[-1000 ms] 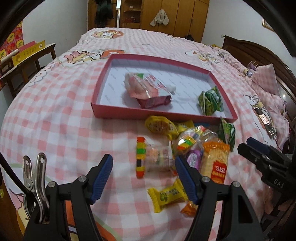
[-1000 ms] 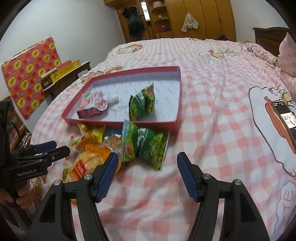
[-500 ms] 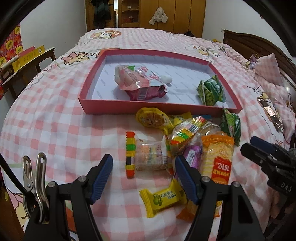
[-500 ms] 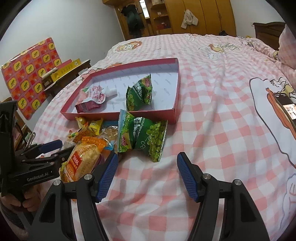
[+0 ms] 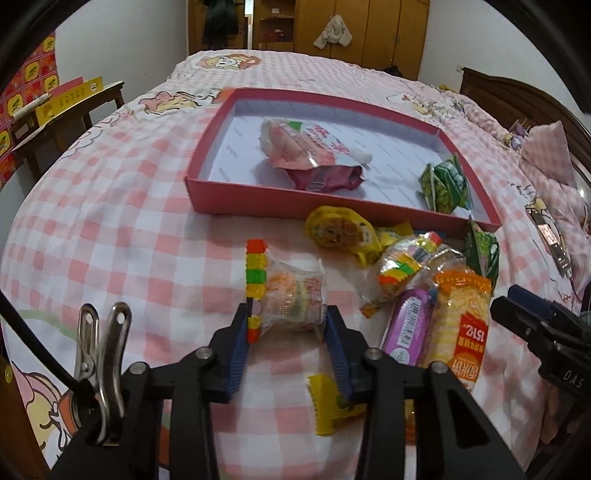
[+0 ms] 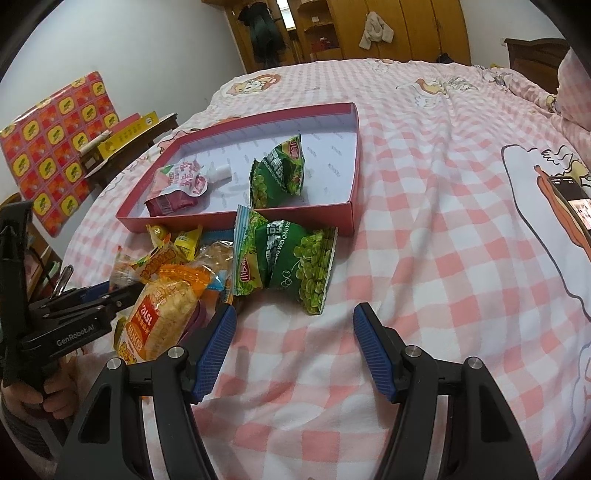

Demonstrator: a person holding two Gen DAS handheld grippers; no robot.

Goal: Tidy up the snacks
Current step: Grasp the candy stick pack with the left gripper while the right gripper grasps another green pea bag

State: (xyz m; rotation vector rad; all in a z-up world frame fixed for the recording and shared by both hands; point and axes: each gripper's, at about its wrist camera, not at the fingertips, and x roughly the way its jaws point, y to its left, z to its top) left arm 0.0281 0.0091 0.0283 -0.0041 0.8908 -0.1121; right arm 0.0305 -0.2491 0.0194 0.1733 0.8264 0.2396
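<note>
The left gripper [image 5: 286, 325] has just been closing: a second ago its blue ribbed pads stood wide over the bedspread; now they press both ends of a clear crinkled snack packet [image 5: 291, 295] with a serrated edge strip of red, yellow and green blocks. The packet lies on the pink-and-white checked bedspread [image 5: 122, 236], near the heap of loose snacks. The right gripper [image 6: 293, 328] is unchanged, jaws wide with nothing between them, just short of a green pea bag [image 6: 295, 266] of glossy foil printed "QING WEI". Beside the held packet lie a yellow sachet [image 5: 332, 402], partly hidden by the right pad, a purple bar [image 5: 408, 332] with a barcode, and an orange rice-cracker pack [image 5: 461, 325] reading "1512" upside down. The left tool body, seen in the right wrist view, carries "GenRobot.AI". Beyond the heap sits a shallow rectangular red cardboard tray [image 5: 251, 192] with a pale lining, holding a pink spouted pouch [image 5: 314, 155] and a small green bag [image 5: 445, 181]. Wooden wardrobes [image 5: 369, 29] stand farthest.
</note>
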